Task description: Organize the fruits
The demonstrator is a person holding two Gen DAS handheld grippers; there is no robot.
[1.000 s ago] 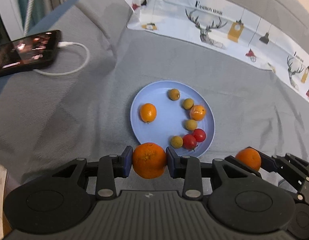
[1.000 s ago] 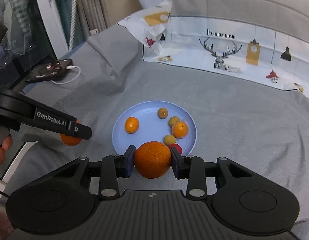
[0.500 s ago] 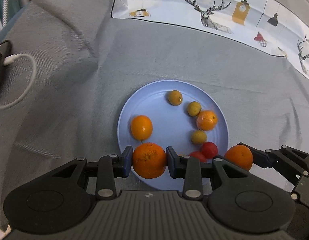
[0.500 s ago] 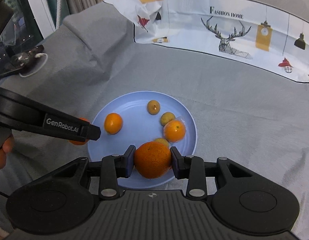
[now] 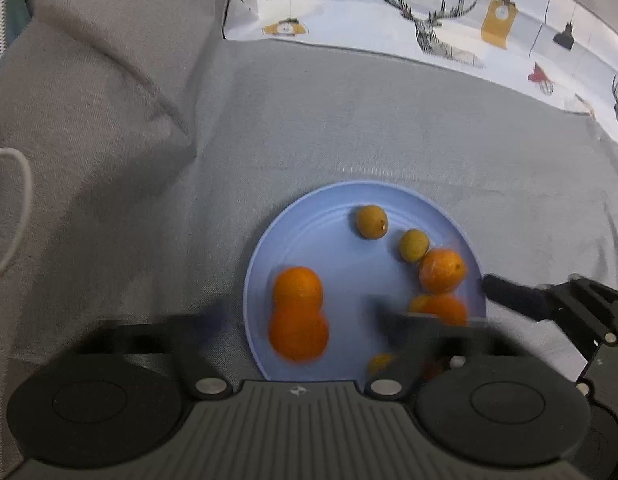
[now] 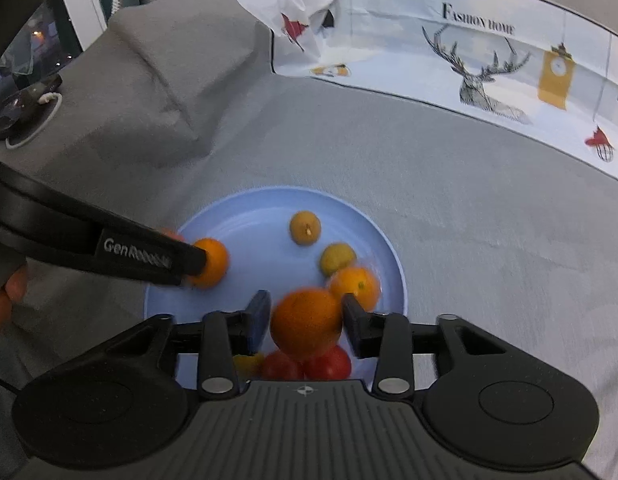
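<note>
Both grippers over blue plate (image 5: 309, 208); oranges released, jaws apart.

L gripper (image 5: 297, 320): jaws have just been opening, now spread wide and motion-blurred; orange (image 5: 298, 334) lies between them on plate at approx 7 o'clock, no pad contact, touching a smaller orange (image 5: 297, 285) just beyond it. R gripper (image 6: 305, 320): jaws have just been opening; its orange (image 6: 305, 322) sits between the pads w/ a gap each side, above two red tomatoes (image 6: 325, 362) at plate's 6 o'clock. Two small yellow-brown fruits (image 6: 305, 227) at 12–2 o'clock, wrapped orange (image 6: 355, 285) at 3 o'clock. Plate rests on grey cloth (image 6: 449, 200); printed sheet (image 6: 489, 60) lies beyond, well apart.
</note>
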